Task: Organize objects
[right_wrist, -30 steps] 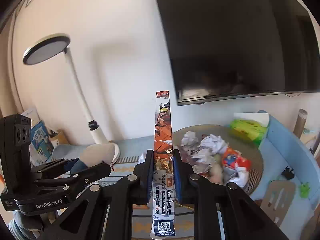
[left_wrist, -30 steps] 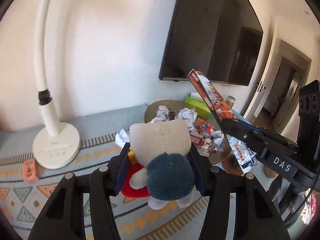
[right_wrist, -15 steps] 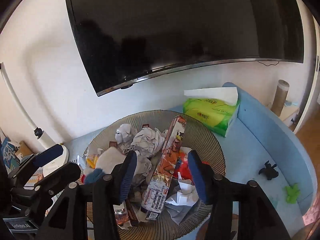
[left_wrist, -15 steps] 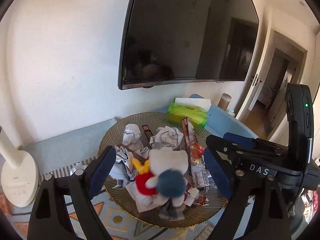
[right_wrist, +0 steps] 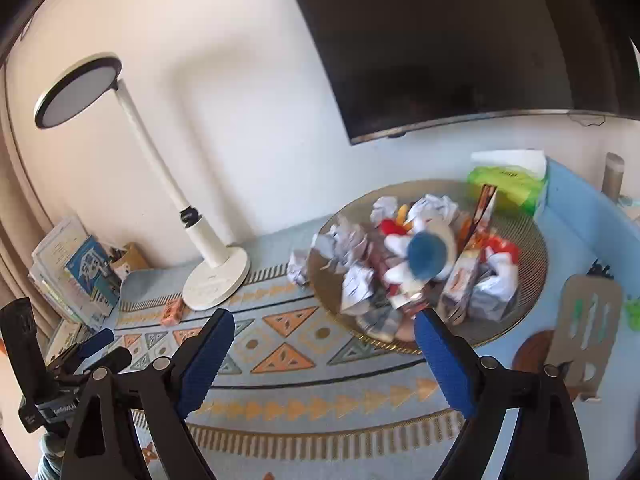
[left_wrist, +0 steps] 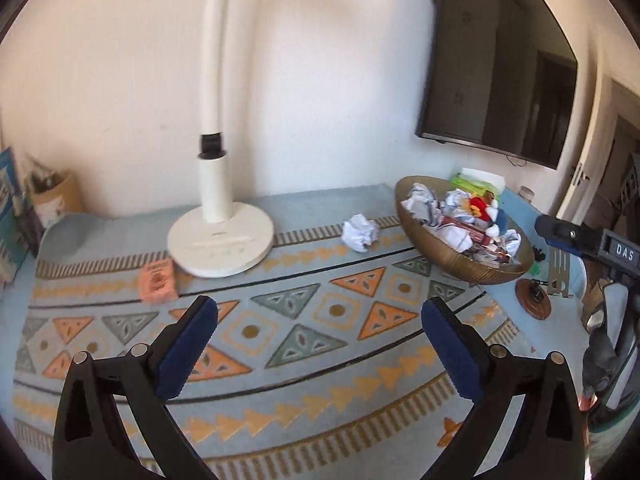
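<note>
Patterned bench cloth (left_wrist: pixel 320 312) lies under both my tongs, their jaws just opened and empty; crumpled paper (left_wrist: pixel 360 232) beside the bowl (left_wrist: pixel 472 268) sits ahead-right of my left tongs (left_wrist: pixel 320 344), nearer than my right tongs (right_wrist: pixel 324 356).

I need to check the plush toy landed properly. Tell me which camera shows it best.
The right wrist view: the plush toy lies large, though blurred, on the paper in the bowl. The left wrist view shows only a small part of it in the far bowl.
</note>
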The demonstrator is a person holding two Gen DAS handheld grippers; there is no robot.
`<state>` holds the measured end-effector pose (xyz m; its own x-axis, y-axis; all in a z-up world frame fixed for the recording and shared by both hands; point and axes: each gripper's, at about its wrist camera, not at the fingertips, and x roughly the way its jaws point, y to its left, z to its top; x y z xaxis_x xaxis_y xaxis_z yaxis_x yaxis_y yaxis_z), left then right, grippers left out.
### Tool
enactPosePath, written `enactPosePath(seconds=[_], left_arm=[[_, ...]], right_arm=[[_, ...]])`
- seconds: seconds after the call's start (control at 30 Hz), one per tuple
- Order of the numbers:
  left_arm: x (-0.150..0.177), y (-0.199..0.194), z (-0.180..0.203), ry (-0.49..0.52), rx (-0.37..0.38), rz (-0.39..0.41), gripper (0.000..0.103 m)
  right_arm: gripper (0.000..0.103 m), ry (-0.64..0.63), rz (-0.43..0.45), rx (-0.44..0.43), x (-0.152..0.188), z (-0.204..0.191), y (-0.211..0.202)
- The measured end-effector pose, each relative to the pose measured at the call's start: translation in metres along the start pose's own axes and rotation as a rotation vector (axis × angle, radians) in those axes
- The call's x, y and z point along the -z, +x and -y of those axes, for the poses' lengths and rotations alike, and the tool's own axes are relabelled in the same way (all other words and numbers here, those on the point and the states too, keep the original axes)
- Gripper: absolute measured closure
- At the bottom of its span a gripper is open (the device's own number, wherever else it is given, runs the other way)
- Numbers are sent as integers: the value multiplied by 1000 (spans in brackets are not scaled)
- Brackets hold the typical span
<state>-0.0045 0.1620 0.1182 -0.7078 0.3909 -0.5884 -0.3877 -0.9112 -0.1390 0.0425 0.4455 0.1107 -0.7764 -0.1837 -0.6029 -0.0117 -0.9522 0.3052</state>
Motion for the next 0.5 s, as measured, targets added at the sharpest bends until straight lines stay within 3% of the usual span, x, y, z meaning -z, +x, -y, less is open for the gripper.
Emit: enactPosePath(seconds=[0.1,0.23,0.3,0.4,0.5], left_arm=[[24,-15,-56,-125,-17,-47,1],[56,-11,-112,-222,-147,-68,1],[68,-3,-131,-244,-194,-80,1],[82,4,-152,-315,-169,-108,1],[83,5,-159,-353,-161,-109,1]], right_arm=[[12,-83,-99,77,28,-41,35],[12,-178,-181,210,53,-82,84],[12,-202,-207,207,60,-94,100],[12,-184,-224,187,72,-99,117],[12,-163,-263,242,78,-98,129]])
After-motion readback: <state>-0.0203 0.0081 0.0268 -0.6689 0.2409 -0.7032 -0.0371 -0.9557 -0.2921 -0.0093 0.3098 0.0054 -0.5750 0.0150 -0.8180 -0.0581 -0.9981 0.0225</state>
